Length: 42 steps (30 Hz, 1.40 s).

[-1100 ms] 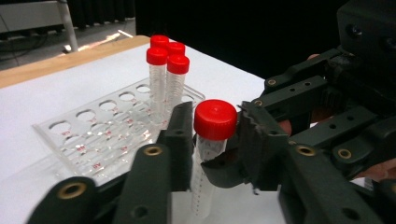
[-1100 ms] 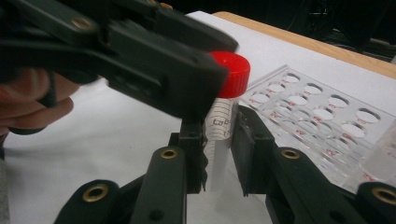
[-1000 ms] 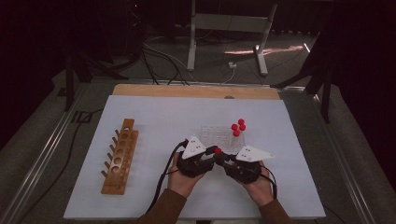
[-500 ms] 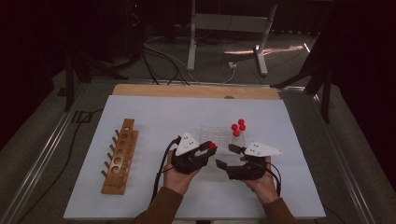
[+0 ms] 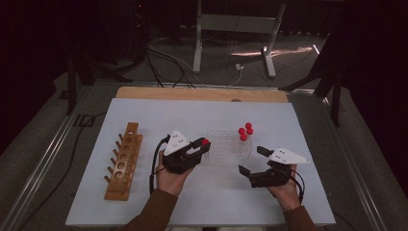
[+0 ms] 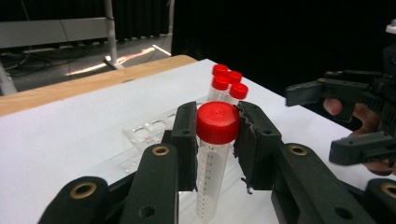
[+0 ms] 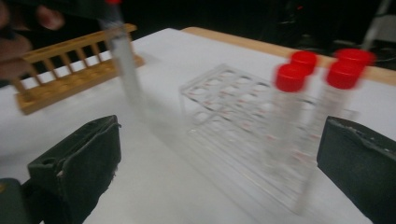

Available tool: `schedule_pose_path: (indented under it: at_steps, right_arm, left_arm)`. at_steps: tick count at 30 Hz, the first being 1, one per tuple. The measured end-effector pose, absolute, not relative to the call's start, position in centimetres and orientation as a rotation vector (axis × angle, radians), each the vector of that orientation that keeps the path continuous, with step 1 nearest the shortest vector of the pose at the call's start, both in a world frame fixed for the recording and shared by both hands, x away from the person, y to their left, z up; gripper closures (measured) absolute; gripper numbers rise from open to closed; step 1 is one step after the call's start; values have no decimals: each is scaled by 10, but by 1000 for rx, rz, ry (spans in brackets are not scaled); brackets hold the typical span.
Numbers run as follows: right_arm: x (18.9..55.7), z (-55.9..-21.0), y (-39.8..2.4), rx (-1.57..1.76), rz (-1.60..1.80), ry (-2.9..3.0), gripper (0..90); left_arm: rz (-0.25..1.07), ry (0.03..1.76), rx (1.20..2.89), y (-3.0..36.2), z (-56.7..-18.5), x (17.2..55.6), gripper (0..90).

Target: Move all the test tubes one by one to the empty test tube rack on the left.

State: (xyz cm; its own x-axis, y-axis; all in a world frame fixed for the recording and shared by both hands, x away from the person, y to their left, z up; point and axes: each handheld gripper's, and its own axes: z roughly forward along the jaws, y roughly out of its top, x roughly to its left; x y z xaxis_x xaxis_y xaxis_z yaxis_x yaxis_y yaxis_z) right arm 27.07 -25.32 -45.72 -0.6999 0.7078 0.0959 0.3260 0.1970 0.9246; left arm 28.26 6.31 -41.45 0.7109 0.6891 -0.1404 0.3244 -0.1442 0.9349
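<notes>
Left gripper (image 6: 215, 140) clamped on a red-capped tube (image 6: 212, 158), fingers (image 6: 187, 140) pressing either side just under the cap, tube upright with printed graduations down its clear body. Held above the white counter (image 5: 144, 115), at the left end of the clear plastic rack (image 5: 223, 144) in the high view. Right gripper (image 5: 252, 161) spread wide with nothing between its fingers (image 7: 84, 158), hovering near the counter's front edge, apart from the rack on its right side. Four more red-capped tubes (image 5: 246, 130) standing together at the rack's far right corner (three sharp enough to count in the right gripper view, which is blurred, so exact wells not discernible). Wooden rack (image 5: 122, 161) with a row of round holes lying well to the left, apart from everything else. Strip of bare wood (image 5: 202, 94) visible along the counter's far edge.
</notes>
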Motion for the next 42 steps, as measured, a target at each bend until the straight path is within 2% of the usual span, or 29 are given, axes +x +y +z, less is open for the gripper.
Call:
schedule_pose_path:
  at_steps: [12, 42]
  right_arm:
    - [272, -460, -287, 1107, 1551, 1990, 1]
    - [272, -465, -289, 1123, 1508, 2005, 10]
  left_arm:
    - [452, 884, 1671, 102, -401, 284, 712]
    - [692, 1038, 1549, 199, -372, 291, 711]
